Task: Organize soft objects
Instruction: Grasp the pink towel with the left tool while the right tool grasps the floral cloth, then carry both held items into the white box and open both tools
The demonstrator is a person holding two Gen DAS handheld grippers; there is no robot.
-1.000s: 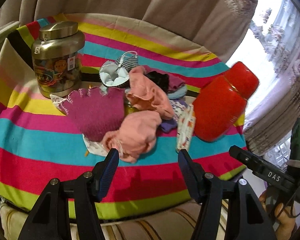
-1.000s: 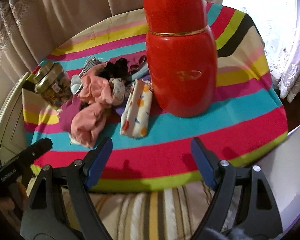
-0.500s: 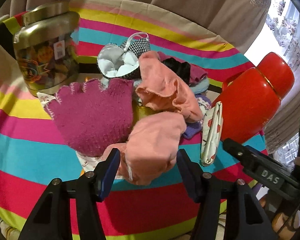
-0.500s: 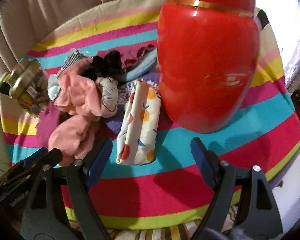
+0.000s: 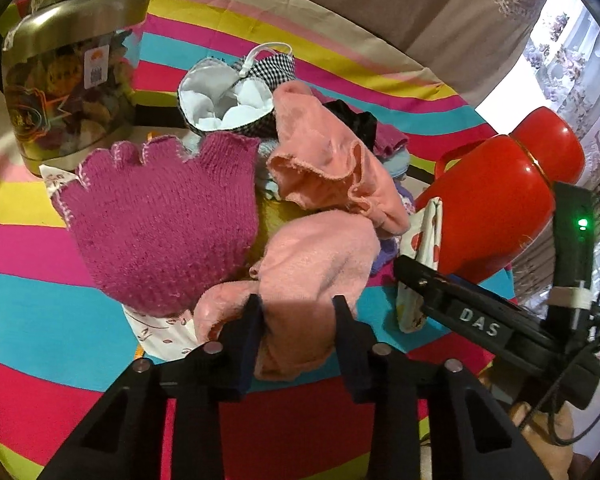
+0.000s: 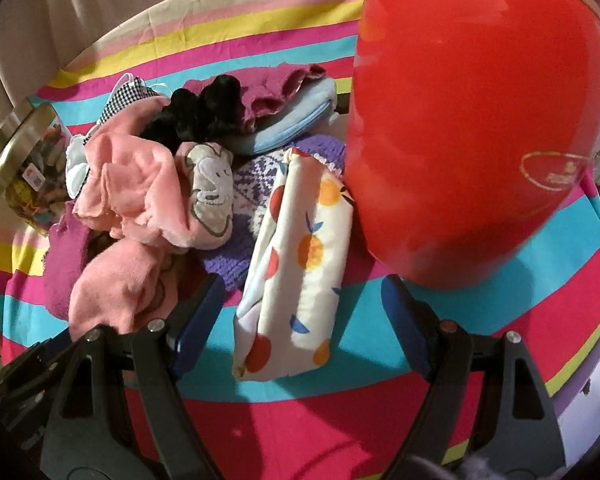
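Observation:
A heap of soft items lies on the striped cloth (image 5: 32, 308). My left gripper (image 5: 298, 320) has its fingers on either side of a pink cloth (image 5: 316, 264) at the heap's near edge, pressing on it. A magenta knitted piece (image 5: 160, 216), a second pink cloth (image 5: 332, 160) and a checked mask (image 5: 236, 92) lie behind. My right gripper (image 6: 302, 304) is open, its fingers astride a fruit-print pouch (image 6: 300, 264) without touching it. The same pink cloth (image 6: 112, 288) shows to its left.
A big red flask (image 6: 476, 120) stands right next to the pouch; it also shows in the left wrist view (image 5: 496, 204). A gold-lidded jar (image 5: 68, 80) stands at the far left. Curtains hang behind. The table edge is near both grippers.
Both grippers moved forward toward the heap. The left fingers closed in on the near pink cloth. The right gripper came up to the fruit-print pouch and stayed open.

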